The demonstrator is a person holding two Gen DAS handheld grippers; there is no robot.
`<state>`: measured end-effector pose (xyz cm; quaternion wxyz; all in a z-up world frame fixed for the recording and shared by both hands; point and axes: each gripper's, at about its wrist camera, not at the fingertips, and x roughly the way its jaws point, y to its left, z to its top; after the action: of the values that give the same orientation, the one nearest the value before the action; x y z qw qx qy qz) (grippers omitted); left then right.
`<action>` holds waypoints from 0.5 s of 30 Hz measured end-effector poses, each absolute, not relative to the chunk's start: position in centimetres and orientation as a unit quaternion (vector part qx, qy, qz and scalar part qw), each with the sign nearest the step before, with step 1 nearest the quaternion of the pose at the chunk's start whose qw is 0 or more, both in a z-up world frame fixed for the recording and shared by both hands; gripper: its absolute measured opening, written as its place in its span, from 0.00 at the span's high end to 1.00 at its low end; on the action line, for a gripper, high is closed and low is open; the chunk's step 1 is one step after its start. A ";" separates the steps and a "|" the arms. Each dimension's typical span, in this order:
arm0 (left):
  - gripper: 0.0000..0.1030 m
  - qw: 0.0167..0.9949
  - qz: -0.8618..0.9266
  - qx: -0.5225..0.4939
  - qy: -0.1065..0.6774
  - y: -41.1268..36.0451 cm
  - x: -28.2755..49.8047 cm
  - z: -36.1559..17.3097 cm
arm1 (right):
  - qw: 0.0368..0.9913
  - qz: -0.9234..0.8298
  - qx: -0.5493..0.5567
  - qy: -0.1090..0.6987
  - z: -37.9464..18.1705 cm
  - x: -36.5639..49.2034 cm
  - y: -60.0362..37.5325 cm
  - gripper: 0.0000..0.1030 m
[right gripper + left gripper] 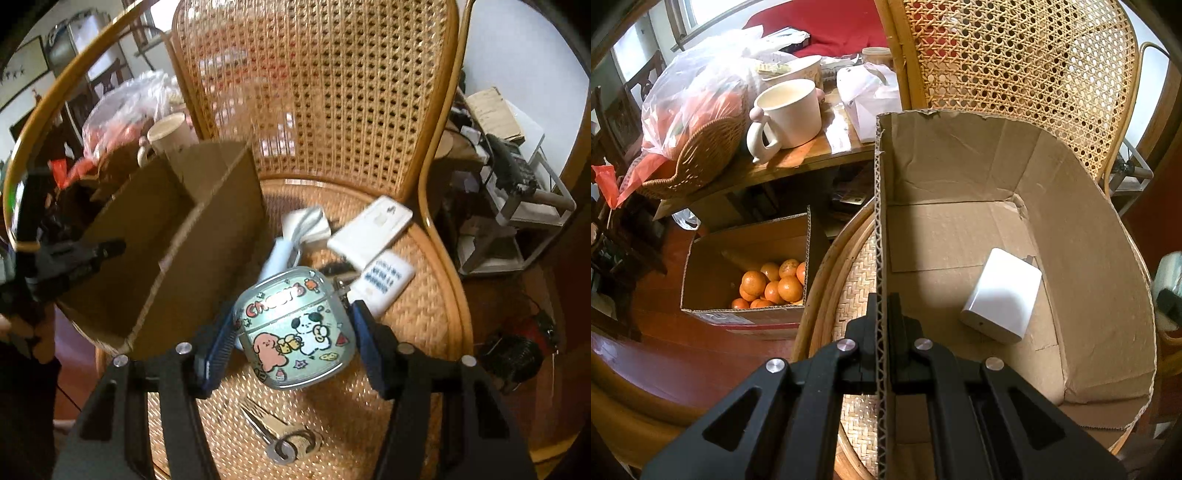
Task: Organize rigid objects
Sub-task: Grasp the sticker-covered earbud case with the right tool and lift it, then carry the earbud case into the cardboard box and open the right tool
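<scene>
Left wrist view shows the cardboard box [960,229] sitting on the cane chair [1015,66], and one white charger block [1001,295] already lies inside it, near the lower right of the box floor. So I think the job has only just started. The left gripper [884,314] at the bottom middle of that frame is clenched tight on the box's near wall, with one finger inside and one outside, and it looks like it is keeping the box steady. Right wrist view shows the right gripper [293,332] at the lower middle, pointing down at the seat, grasping a little case with cartoon puppies [295,332] between its blue pads [218,354], which press on both sides. The case looks lifted a bit off the seat, and the picture is blurry. The box is at the left of this frame, just beside the case. More things wait on the seat: a white flat pack [369,229] and a small white box with blue writing [384,282] at the middle right, a white plug with a cord [304,225] above the case, and keys [280,435] at the bottom.
</scene>
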<state>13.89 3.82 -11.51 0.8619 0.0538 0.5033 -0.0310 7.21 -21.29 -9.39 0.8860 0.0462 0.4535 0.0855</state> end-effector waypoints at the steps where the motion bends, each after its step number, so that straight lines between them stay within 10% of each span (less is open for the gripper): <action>1: 0.97 0.862 -0.031 0.053 0.503 3.8 13.9 -11.5 | 0.889 0.086 0.050 0.446 -9.0 7.2 -21.3 0.36; 15: 0.97 0.862 -0.031 0.053 0.503 3.8 13.9 -11.5 | 0.921 0.120 0.100 0.358 -4.8 7.3 -18.9 0.36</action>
<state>13.91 3.79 -11.50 0.8619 0.0530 0.5033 -0.0307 7.26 -18.88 -4.77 0.9206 0.1004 0.3576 0.1204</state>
